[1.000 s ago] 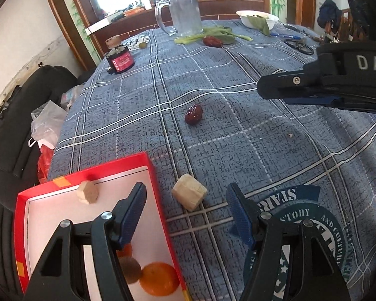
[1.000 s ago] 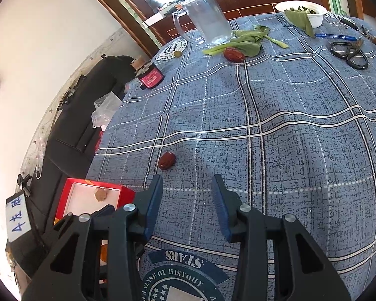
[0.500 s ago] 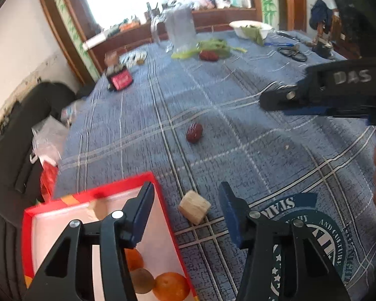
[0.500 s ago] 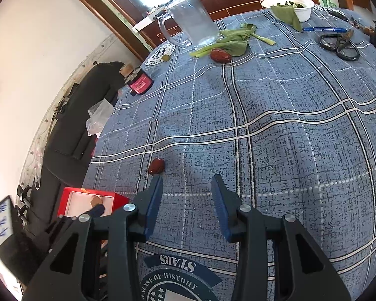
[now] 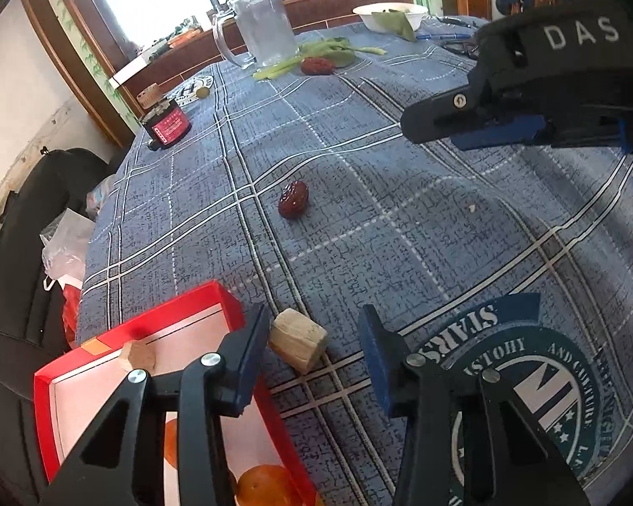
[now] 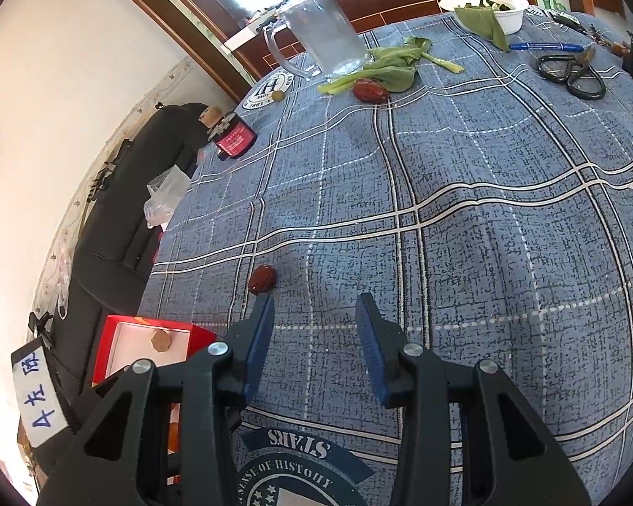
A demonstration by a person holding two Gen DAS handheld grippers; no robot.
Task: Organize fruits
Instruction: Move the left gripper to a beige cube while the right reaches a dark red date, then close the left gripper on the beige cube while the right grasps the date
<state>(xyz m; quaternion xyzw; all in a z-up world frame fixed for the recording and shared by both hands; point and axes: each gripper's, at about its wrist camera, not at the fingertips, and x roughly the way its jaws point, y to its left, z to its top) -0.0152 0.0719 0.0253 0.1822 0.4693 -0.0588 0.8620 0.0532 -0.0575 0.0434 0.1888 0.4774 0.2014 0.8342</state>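
I'm holding my left hand-held gripper [image 5: 314, 348] wide open low over the table [image 5: 401, 219], and the pale chunk of fruit [image 5: 298, 344] is sitting right between the fingers, close up against the left one, just outside the wall of the red box [image 5: 215, 295]. My guess is that's the piece I'm going for, so the trick is nudging a bit left to centre it before squeezing, and keeping that left finger from catching the box edge. It looks blocky with flat faces, so closing across two flat sides should hold better than pinching corners. My right hand-held gripper [image 6: 314, 339] is also spread open and holding nothing, hanging over bare cloth. The left view is showing what's already in the box: another pale piece [image 5: 137, 356] near the far wall and an orange fruit [image 5: 270, 485] at the bottom of the frame. The right view isn't showing the chunk at all, my own gripper is hiding it, but it's giving a clearer look at the nearer red date [image 6: 262, 279] just beyond the left fingertip, and a second date [image 6: 370, 90] up top by the glass mug [image 6: 329, 33].
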